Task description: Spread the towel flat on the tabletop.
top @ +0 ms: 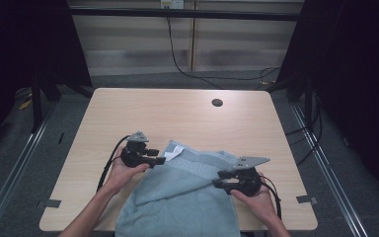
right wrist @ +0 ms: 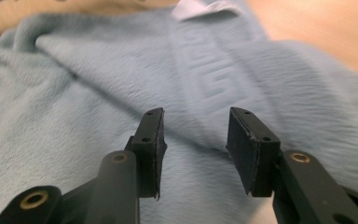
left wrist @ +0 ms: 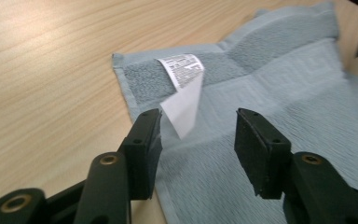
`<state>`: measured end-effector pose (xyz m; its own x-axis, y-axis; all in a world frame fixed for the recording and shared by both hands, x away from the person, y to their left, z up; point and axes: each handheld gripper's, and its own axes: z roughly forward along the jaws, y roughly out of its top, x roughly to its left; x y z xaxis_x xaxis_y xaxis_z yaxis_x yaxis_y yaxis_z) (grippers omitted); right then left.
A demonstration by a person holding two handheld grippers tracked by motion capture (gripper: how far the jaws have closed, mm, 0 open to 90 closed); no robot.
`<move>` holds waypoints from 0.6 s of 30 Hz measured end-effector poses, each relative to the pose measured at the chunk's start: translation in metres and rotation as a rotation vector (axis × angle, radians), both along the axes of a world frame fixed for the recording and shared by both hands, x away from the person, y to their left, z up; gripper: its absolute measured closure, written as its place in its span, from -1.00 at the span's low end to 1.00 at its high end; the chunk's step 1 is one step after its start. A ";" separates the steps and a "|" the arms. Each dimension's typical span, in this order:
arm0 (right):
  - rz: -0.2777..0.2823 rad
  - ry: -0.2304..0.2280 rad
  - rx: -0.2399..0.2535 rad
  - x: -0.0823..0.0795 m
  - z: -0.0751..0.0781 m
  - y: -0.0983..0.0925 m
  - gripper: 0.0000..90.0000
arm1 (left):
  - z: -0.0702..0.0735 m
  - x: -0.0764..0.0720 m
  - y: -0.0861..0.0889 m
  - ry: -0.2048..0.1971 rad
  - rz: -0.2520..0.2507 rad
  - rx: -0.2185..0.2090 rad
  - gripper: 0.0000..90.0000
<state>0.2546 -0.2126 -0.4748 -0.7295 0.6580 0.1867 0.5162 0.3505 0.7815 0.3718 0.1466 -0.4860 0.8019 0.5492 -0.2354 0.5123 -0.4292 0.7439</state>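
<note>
Here both tools stand open with nothing clamped. The left tool hovers over the near corner of the blue towel, whose white label curls up just ahead of its jaws. The right tool hangs above the towel's folded middle, on the desk.

I see the far half of the table bare, so a gripper can pass there freely; the small dark hole near the far edge is flush and blocks nothing. The near middle is covered by the blue towel, folded and bunched between my two hands. Wood strips at the left and right of it stay free.
</note>
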 end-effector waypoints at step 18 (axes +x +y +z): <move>-0.223 -0.036 0.014 0.020 0.002 -0.065 0.09 | -0.020 -0.003 -0.020 -0.096 -0.028 0.112 0.02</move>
